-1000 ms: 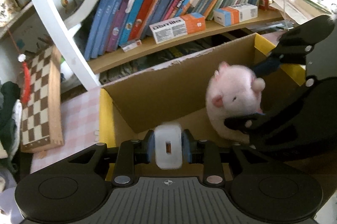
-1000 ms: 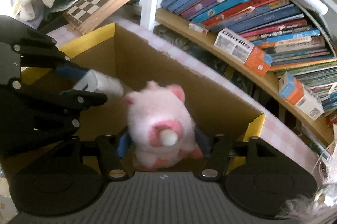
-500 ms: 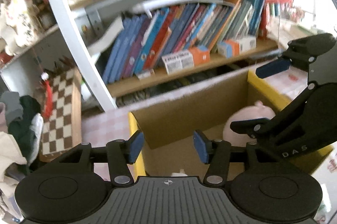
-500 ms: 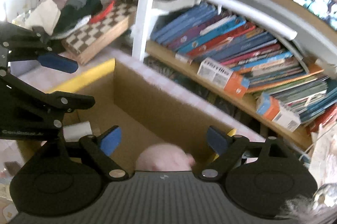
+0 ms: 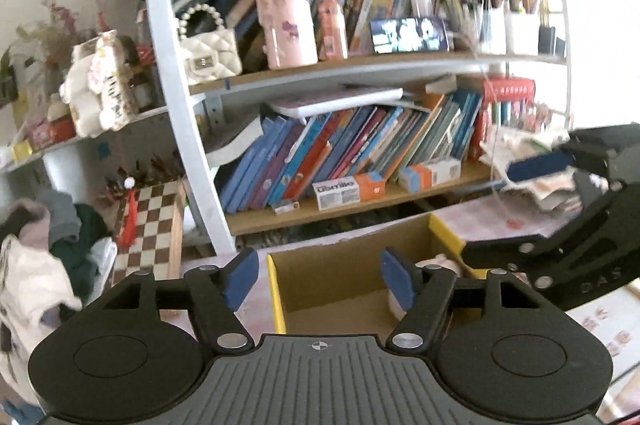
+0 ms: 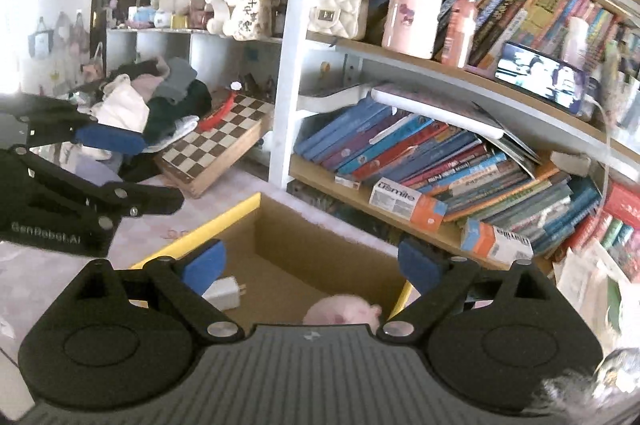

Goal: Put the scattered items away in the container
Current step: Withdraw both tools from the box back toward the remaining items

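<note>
An open cardboard box with yellow flaps [image 5: 344,269] [image 6: 320,249] stands on the pink checked surface below both grippers. A pink plush pig [image 6: 344,311] [image 5: 436,261] lies inside it at the right end. A white charger plug [image 6: 223,292] lies inside at the left end. My left gripper [image 5: 320,277] is open and empty, raised above the box. My right gripper [image 6: 312,263] is open and empty, also raised above the box. Each gripper shows at the edge of the other's view.
A white-framed bookshelf [image 5: 340,153] full of books and small cartons stands right behind the box. A wooden chessboard [image 5: 152,225] leans to the left, beside a heap of clothes [image 6: 152,97]. Papers [image 5: 532,161] lie at the right.
The left gripper let go of the white plug and the right gripper let go of the pink pig, both now in the box. Both grippers opened and rose up and back.
</note>
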